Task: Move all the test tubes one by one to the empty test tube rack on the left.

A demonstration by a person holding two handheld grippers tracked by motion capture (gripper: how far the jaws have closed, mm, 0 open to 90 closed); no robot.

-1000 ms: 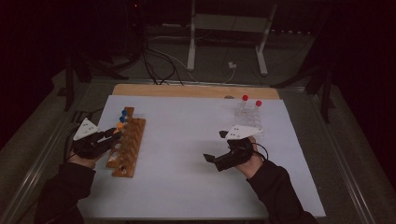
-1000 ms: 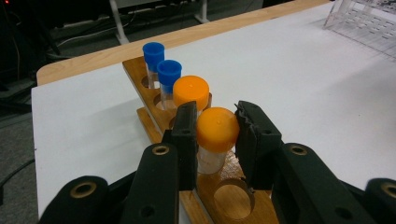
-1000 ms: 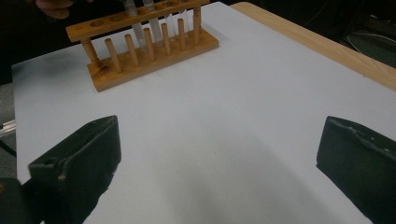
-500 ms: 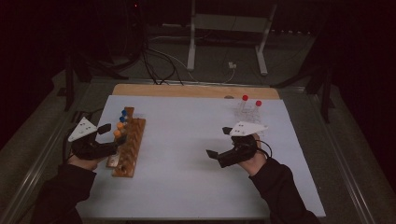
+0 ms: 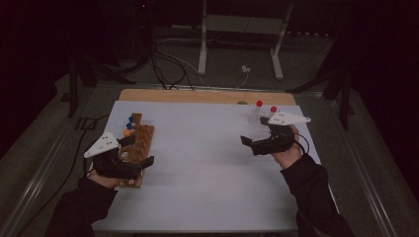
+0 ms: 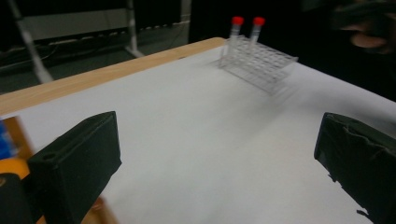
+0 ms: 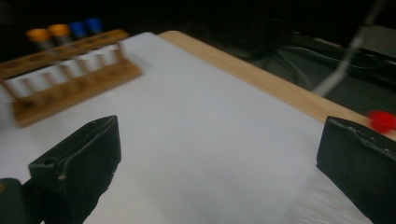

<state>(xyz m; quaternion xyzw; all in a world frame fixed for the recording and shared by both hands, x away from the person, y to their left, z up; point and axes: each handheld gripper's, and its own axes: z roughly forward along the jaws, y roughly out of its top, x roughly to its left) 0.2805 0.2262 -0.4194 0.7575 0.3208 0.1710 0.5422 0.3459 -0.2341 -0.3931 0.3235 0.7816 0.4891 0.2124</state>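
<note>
A wooden tube rack [image 5: 142, 142] lies at the table's left, with blue-capped tubes [image 5: 131, 120] and orange-capped tubes [image 5: 127, 132] at its far end. My left gripper [image 5: 139, 152] hovers at the rack's near end. Its jaws have just been opening and now stand wide with nothing between them [image 6: 219, 158]. A clear rack [image 6: 259, 63] holds two red-capped tubes [image 6: 237, 20] at the far right. My right gripper [image 5: 254, 131] is open just in front of that rack and holds nothing [image 7: 219, 163]. A red cap [image 7: 382, 120] sits beside its right jaw.
White paper [image 5: 207, 163] covers the tabletop, with a bare wooden strip [image 5: 207, 96] along the far edge. Cables and a metal stand [image 5: 237, 29] lie on the dark floor beyond. Both forearms in dark sleeves come in from the near edge.
The left gripper's jaws have spread wide and it has shifted toward the near end of the wooden rack. The right gripper has moved away and rightward, up to the clear rack.
</note>
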